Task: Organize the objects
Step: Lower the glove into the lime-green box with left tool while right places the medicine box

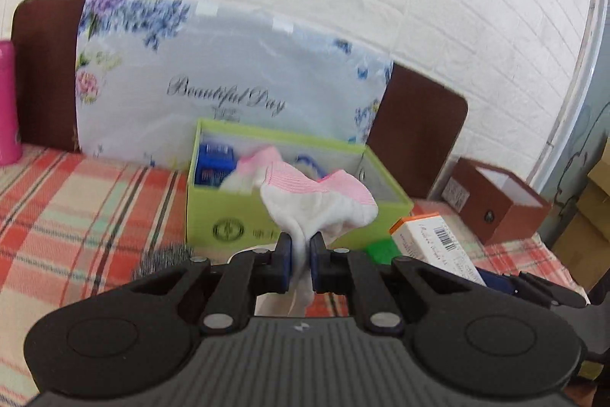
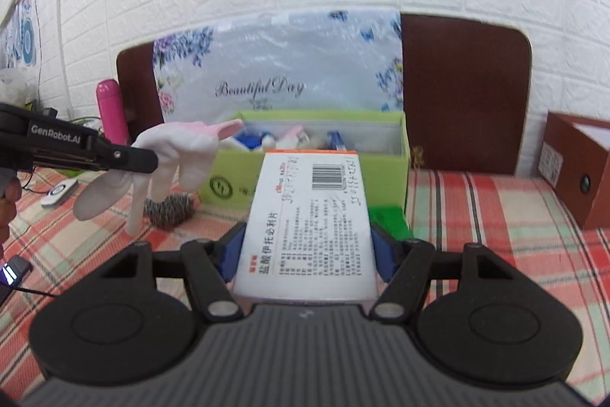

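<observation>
My left gripper (image 1: 301,250) is shut on a white and pink sock (image 1: 316,201), held above the plaid cloth in front of the open green box (image 1: 236,212). The sock (image 2: 171,155) and the left gripper (image 2: 145,161) also show at the left of the right wrist view. My right gripper (image 2: 307,246) is shut on a white medicine box with an orange end (image 2: 309,224), held lengthwise toward the green box (image 2: 381,174). The medicine box (image 1: 434,243) shows in the left wrist view too. The green box holds a blue box (image 1: 213,164), another pink sock (image 1: 251,166) and other small items.
A floral "Beautiful Day" bag (image 1: 228,75) leans on a brown headboard (image 2: 465,90) behind the green box. A brown open box (image 1: 499,201) stands at the right. A pink bottle (image 2: 112,113), a steel scourer (image 2: 169,210), a green object (image 2: 389,216) and a small white device (image 2: 59,193) are nearby.
</observation>
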{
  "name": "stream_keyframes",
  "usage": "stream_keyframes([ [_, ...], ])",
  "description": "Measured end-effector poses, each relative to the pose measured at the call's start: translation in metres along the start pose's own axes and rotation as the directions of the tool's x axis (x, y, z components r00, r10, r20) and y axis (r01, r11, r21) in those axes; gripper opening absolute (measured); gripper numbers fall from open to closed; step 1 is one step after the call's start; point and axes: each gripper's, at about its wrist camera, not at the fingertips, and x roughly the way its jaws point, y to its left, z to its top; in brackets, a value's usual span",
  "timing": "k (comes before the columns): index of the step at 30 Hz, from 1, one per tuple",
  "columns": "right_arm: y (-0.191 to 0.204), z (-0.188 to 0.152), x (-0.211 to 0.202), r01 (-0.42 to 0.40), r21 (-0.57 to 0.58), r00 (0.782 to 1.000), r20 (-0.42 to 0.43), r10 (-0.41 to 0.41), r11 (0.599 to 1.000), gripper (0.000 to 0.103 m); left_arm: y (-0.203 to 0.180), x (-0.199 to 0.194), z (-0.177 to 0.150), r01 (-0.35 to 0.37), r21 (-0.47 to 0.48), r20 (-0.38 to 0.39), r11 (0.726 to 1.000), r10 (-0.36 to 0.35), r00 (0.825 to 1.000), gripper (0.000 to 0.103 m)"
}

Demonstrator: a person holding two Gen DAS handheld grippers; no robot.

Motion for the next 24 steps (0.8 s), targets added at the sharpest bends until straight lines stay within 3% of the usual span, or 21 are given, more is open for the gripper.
stream_keyframes([
  [5, -0.002, 0.030, 0.020, 0.012, -0.035, 0.998, 0.054, -0.010, 0.999, 0.066, 0.000, 0.014, 0.030, -0.005, -0.010, 0.045, 1.000, 0.005, 0.999, 0.009],
  [12, -0.010, 0.071, 0.070, 0.034, -0.044, 0.995, 0.094, -0.030, 0.998, 0.066, 0.003, 0.057, 0.062, -0.028, 0.004, 0.046, 1.000, 0.028, 0.999, 0.009],
  [24, -0.013, 0.091, 0.181, 0.041, -0.071, 0.998, 0.043, -0.038, 0.997, 0.066, 0.042, 0.143, 0.077, -0.069, -0.017, -0.036, 0.998, 0.068, 0.997, 0.011],
])
